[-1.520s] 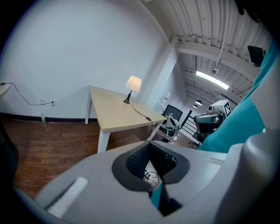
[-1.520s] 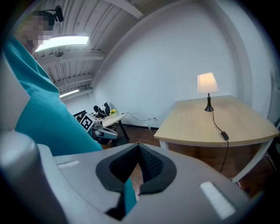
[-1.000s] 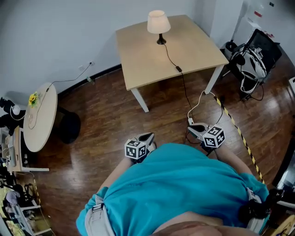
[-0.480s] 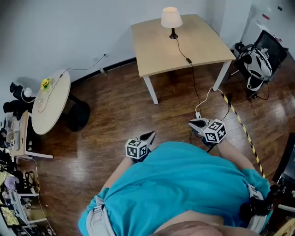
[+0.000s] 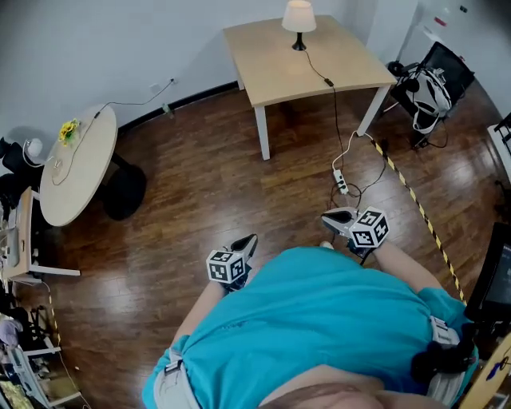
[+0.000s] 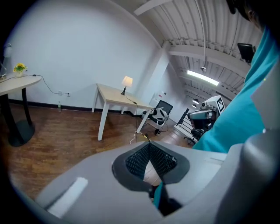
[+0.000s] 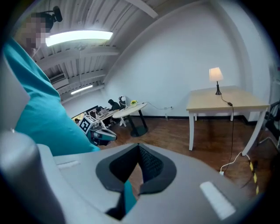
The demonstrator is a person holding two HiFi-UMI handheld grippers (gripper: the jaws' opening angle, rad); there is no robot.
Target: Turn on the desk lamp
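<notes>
The desk lamp (image 5: 299,17), a cream shade on a thin dark stand, sits at the far edge of a light wooden table (image 5: 275,68) across the room. Its black cord (image 5: 330,84) runs over the tabletop and down to a white power strip (image 5: 341,182) on the floor. My left gripper (image 5: 251,240) and right gripper (image 5: 329,220) are held close to my body, far from the table, both shut on nothing. The left gripper view shows the lamp (image 6: 127,81) small beyond the shut left gripper (image 6: 150,143). In the right gripper view the lamp (image 7: 215,74) stands beyond the shut right gripper (image 7: 138,146).
Dark wood floor lies between me and the table. A round white table (image 5: 76,160) stands at the left with a dark stool beside it. An office chair with a bag (image 5: 423,76) is right of the table. Yellow-black tape (image 5: 407,188) runs across the floor.
The table and lamp look farther off and smaller in both gripper views, and higher in the head view. Both grippers stay shut near my body.
</notes>
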